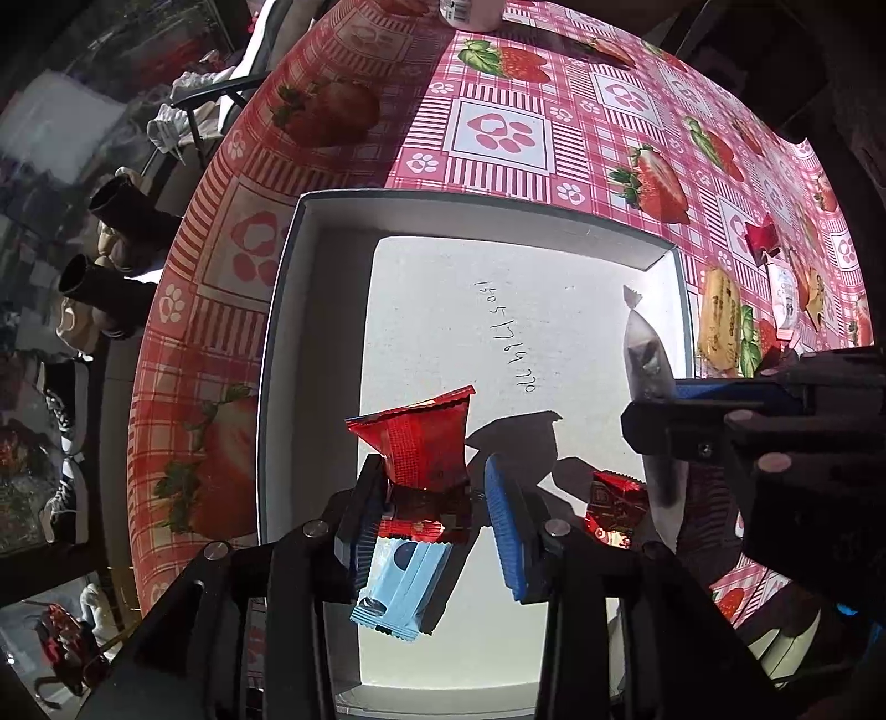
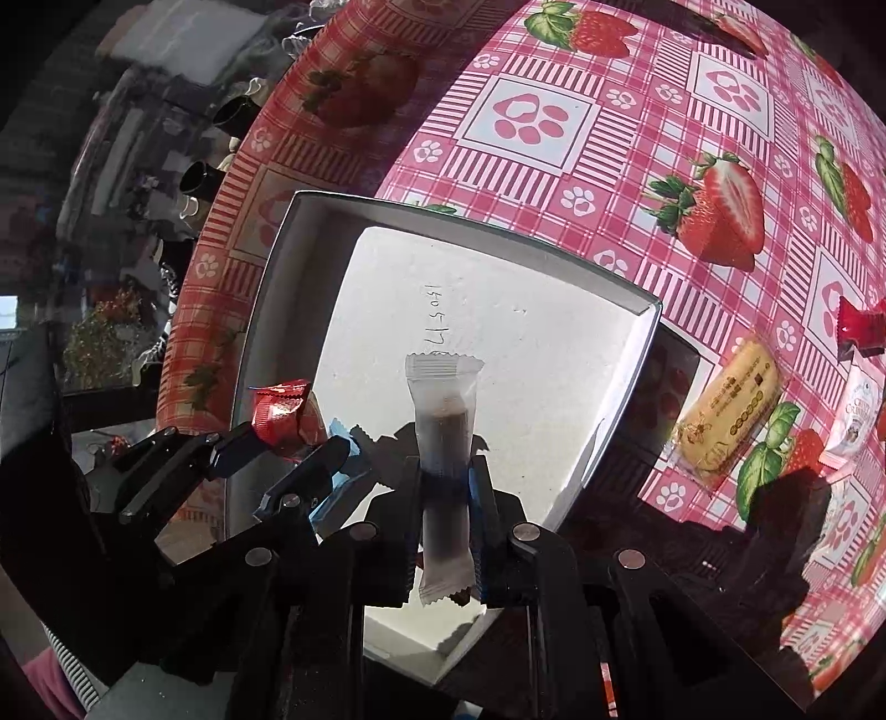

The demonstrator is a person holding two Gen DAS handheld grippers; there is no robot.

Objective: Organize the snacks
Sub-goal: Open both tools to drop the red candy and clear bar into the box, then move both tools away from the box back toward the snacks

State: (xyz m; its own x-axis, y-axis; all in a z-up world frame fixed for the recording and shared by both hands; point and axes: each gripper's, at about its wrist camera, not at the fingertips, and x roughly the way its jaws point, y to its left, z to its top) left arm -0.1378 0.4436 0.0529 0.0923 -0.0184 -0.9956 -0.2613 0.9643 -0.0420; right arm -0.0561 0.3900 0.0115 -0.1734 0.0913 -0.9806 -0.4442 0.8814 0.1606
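Observation:
A white open box (image 1: 288,332) lies on the strawberry tablecloth. My left gripper (image 1: 434,498) points down into it, jaws open. A red snack packet (image 1: 426,443) stands between them, against the left finger and clear of the blue right pad (image 1: 506,520). Under it a light blue packet (image 1: 398,592) lies on the box floor, with a small red packet (image 1: 614,509) to its right. My right gripper (image 2: 446,498) is shut on a translucent packet with a dark bar (image 2: 443,399), held upright over the box (image 2: 266,310). It also shows at the right of the left wrist view, gripper (image 1: 664,401) and packet (image 1: 645,354).
Right of the box, loose snacks lie on the cloth: a yellow packet (image 2: 725,410), a red candy (image 2: 858,327) and a white packet (image 2: 858,410). A white container (image 1: 470,14) stands at the far edge. The table edge curves along the left, with shoes (image 1: 66,443) on the floor below.

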